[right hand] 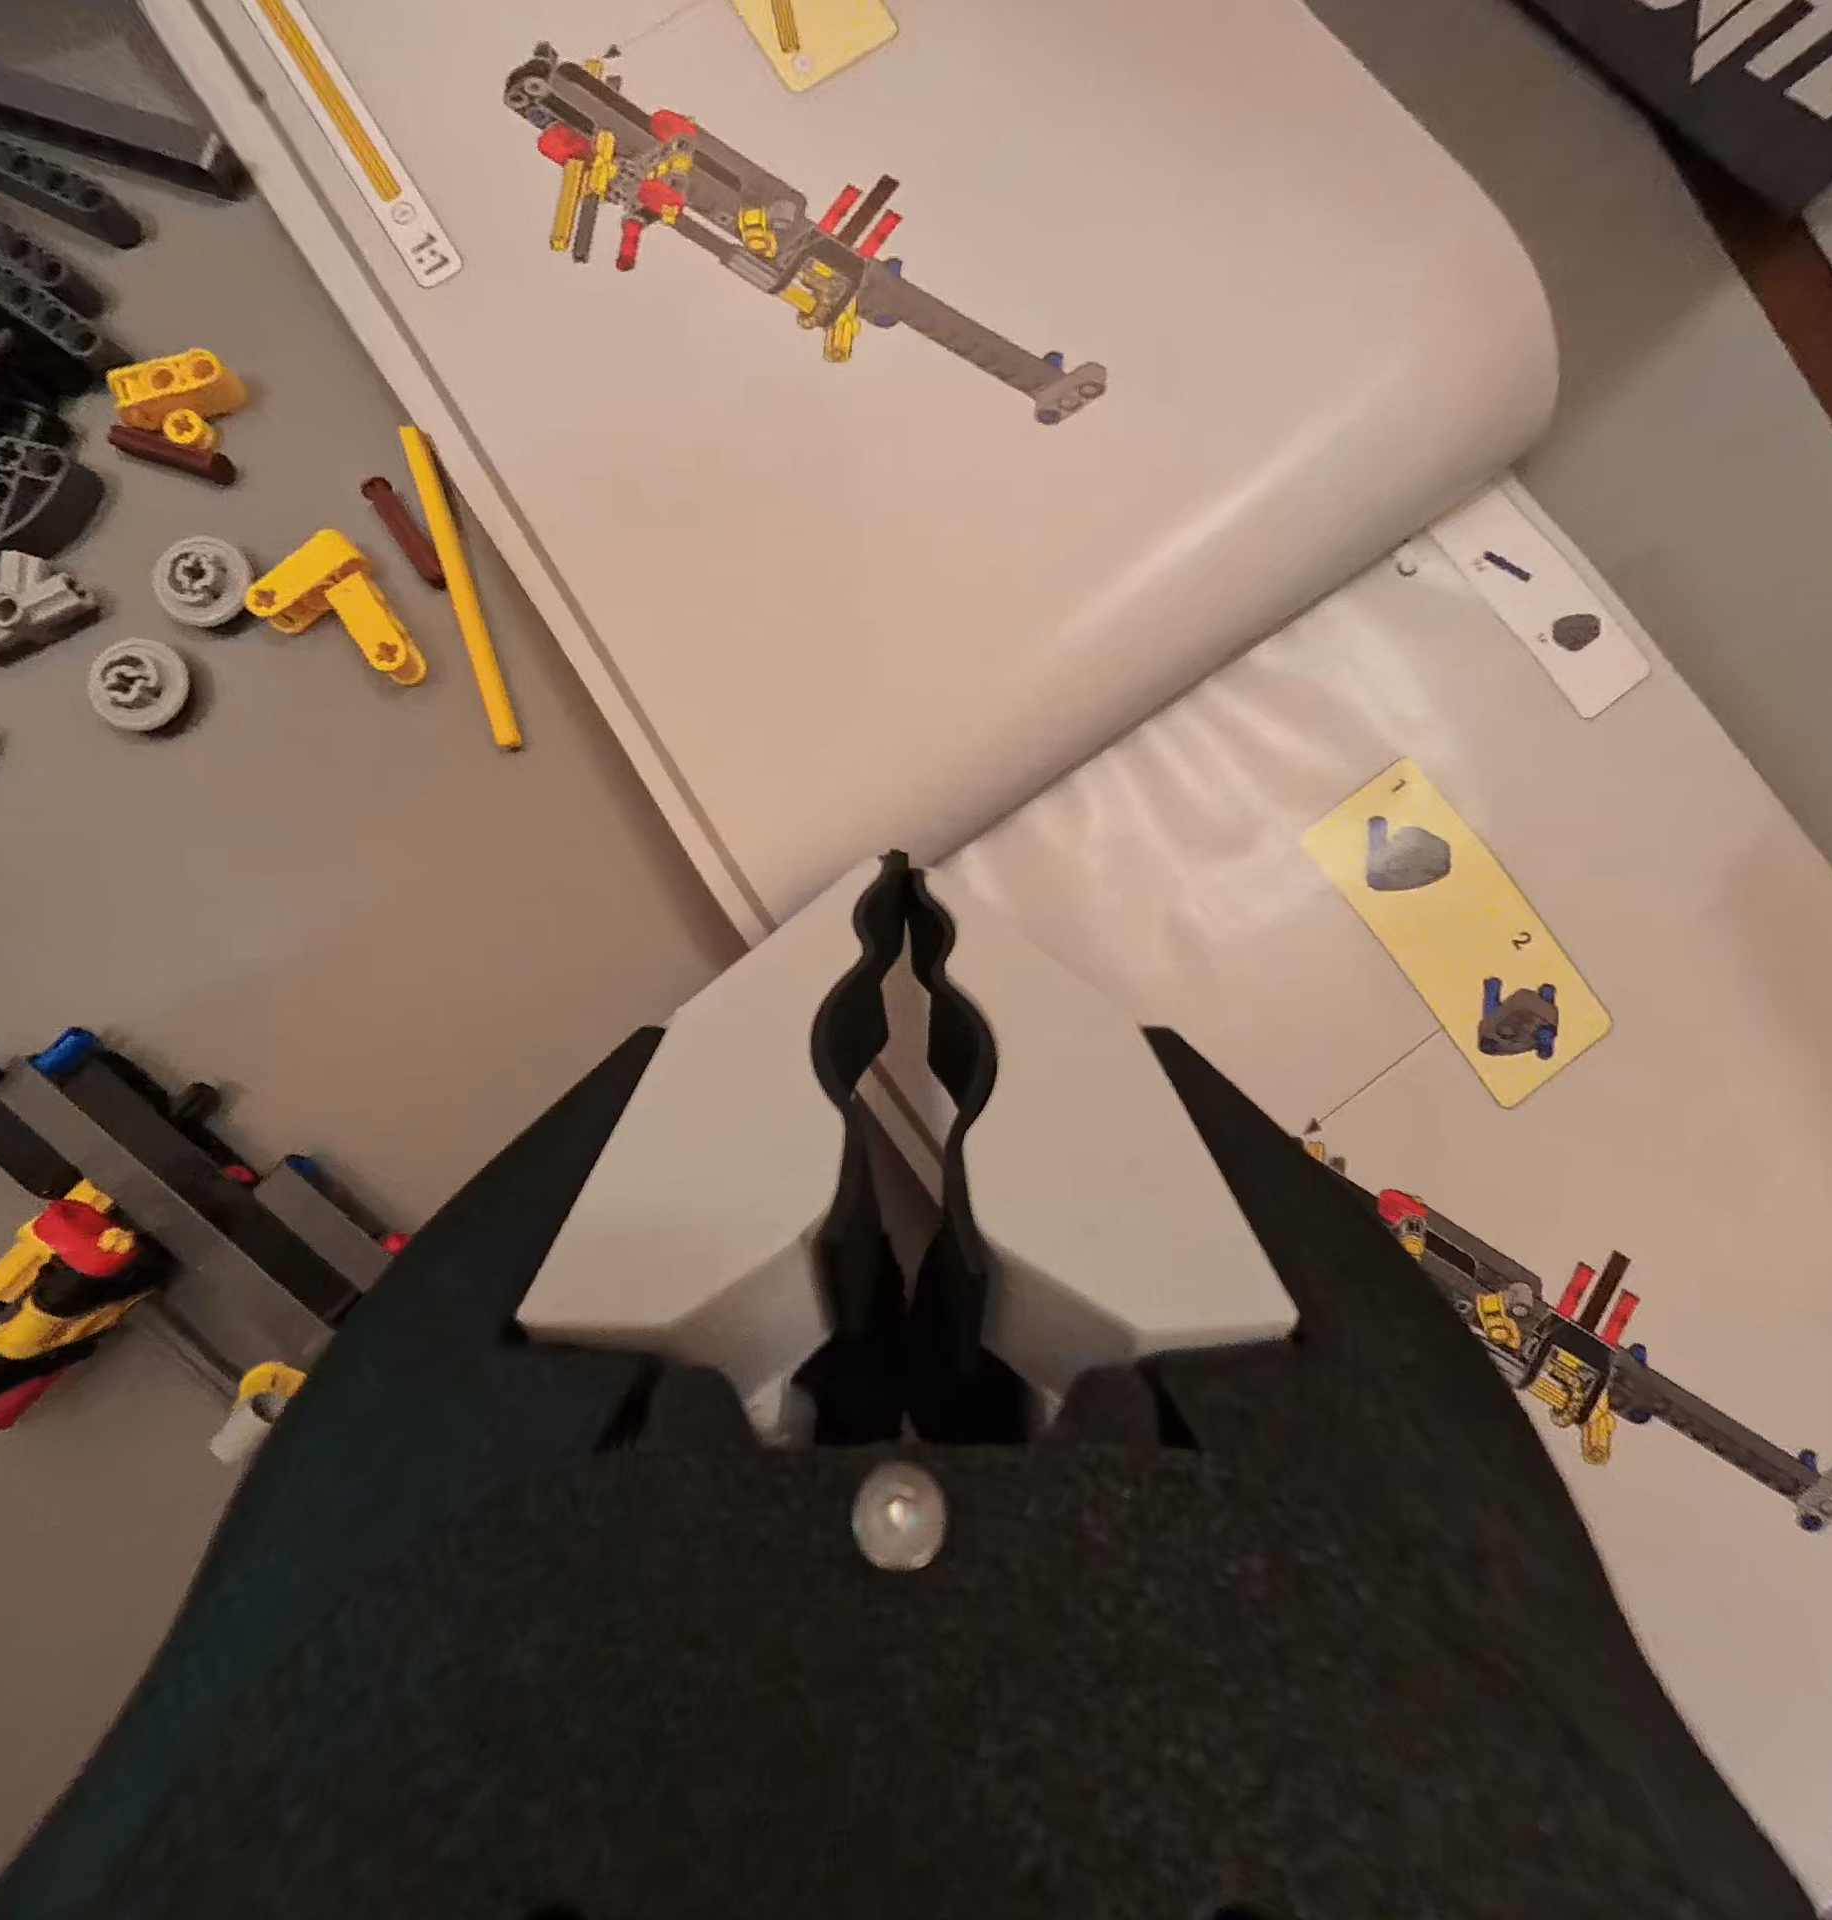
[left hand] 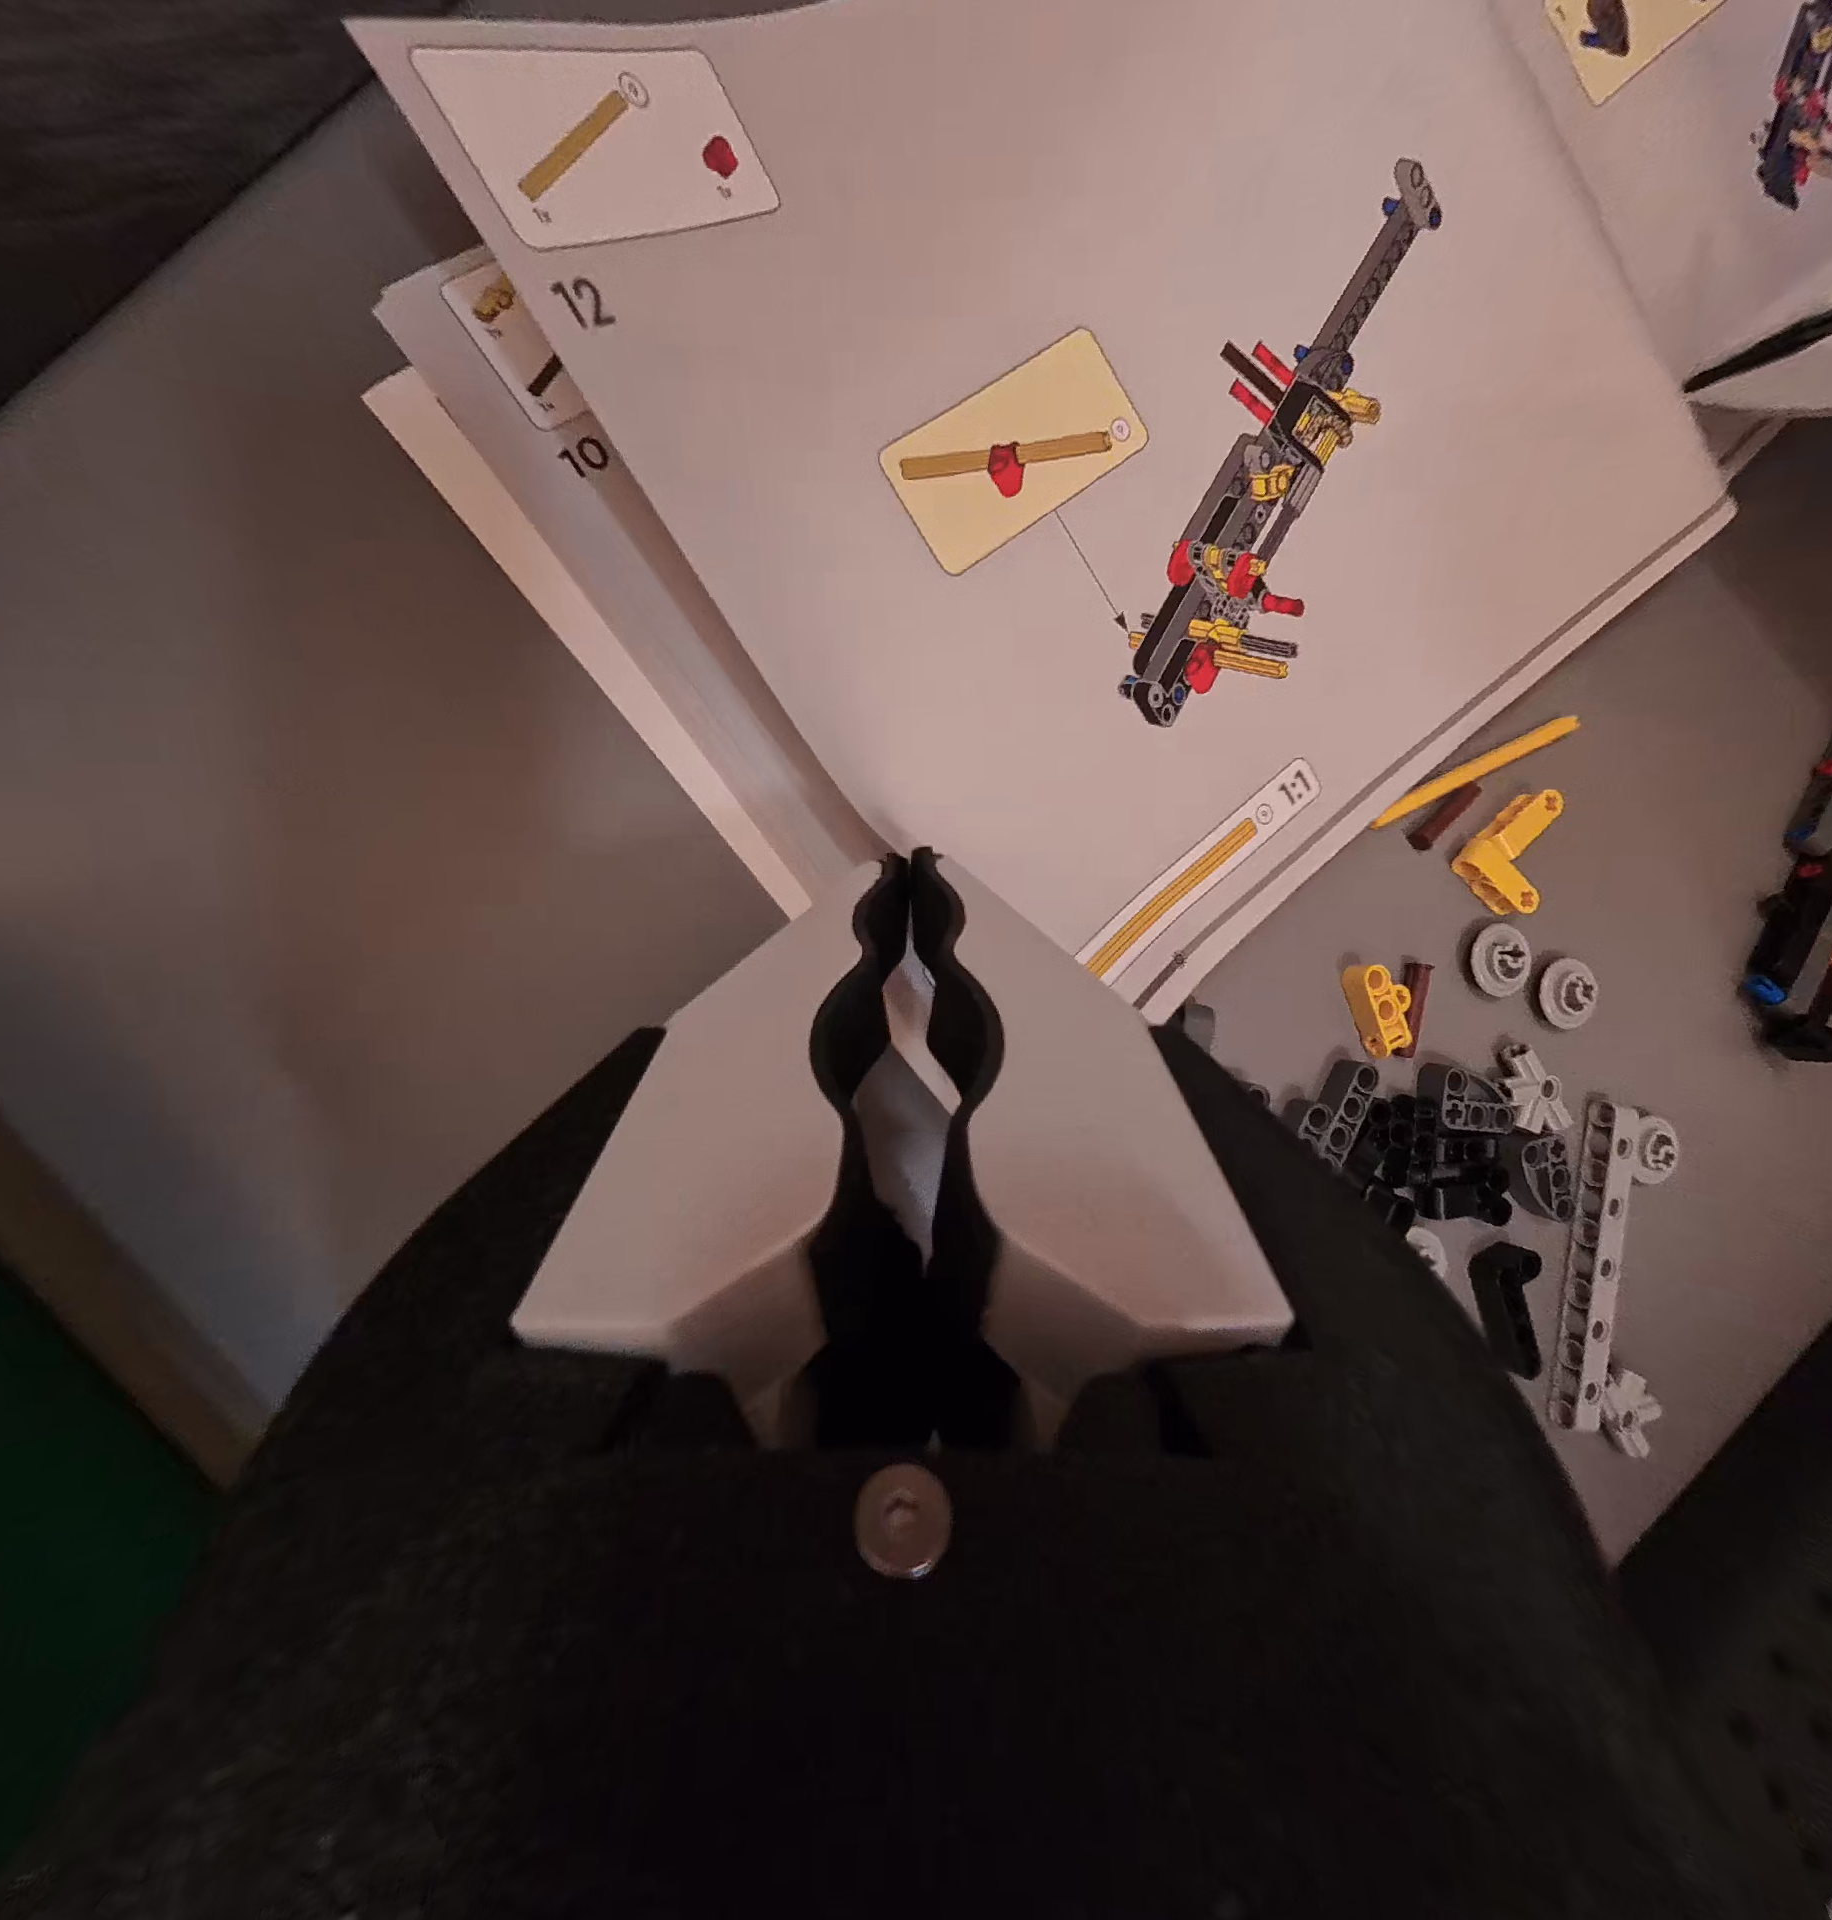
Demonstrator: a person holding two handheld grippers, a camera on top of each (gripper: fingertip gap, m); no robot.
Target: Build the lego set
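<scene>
Both tongs, left gripper (left hand: 909, 858) and right gripper (right hand: 896, 860), are pinched closed and empty over the instruction booklet (left hand: 995, 260), seemingly page-turning; next, fetching the yellow axle (right hand: 460, 587) left of the right tips.

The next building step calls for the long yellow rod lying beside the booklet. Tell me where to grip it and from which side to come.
Grip the long yellow rod near its middle, coming from above with the fingers across its width. It lies flat on the grey table, thin and straight. A short brown pin lies against its upper part and the booklet edge runs close alongside, so the lower half, toward the free end, looks clearer for the right hand-held gripper.
</scene>
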